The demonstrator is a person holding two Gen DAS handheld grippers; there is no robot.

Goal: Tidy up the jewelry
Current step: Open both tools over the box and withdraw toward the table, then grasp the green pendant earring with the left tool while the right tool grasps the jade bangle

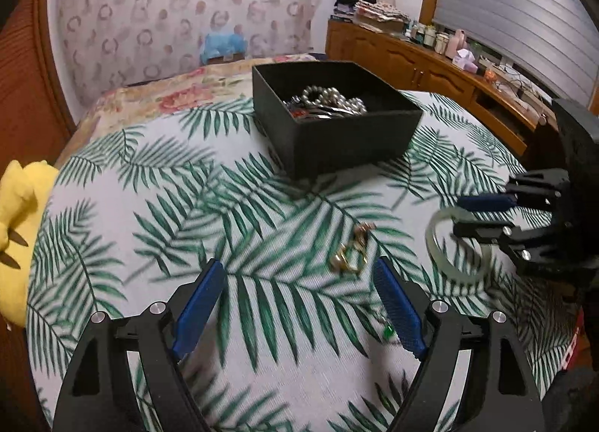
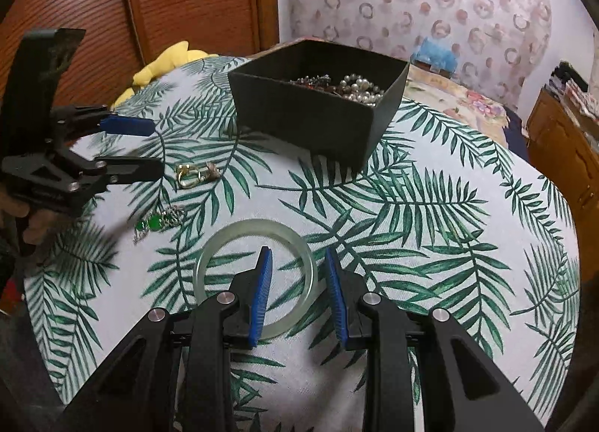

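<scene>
A black box [image 1: 348, 136] [image 2: 310, 121] holds pearls [image 1: 337, 97] [image 2: 361, 89] and other jewelry. On the leaf-print cloth lie gold rings [image 1: 352, 248] [image 2: 194, 173], a green-stone piece [image 2: 157, 222] [image 1: 387, 331] and a pale glass bangle [image 2: 258, 278] [image 1: 458, 245]. My left gripper [image 1: 299, 282] [image 2: 153, 147] is open and empty, just short of the gold rings. My right gripper [image 2: 297, 282] [image 1: 458, 213] is open, its jaws either side of the bangle's right rim, not closed on it.
A yellow plush toy [image 1: 22, 230] [image 2: 161, 61] lies at the cloth's edge. A floral bedspread [image 1: 168, 95] lies behind the box. A wooden sideboard [image 1: 430, 65] with bottles stands at the right. A wooden door [image 2: 149, 1] is behind.
</scene>
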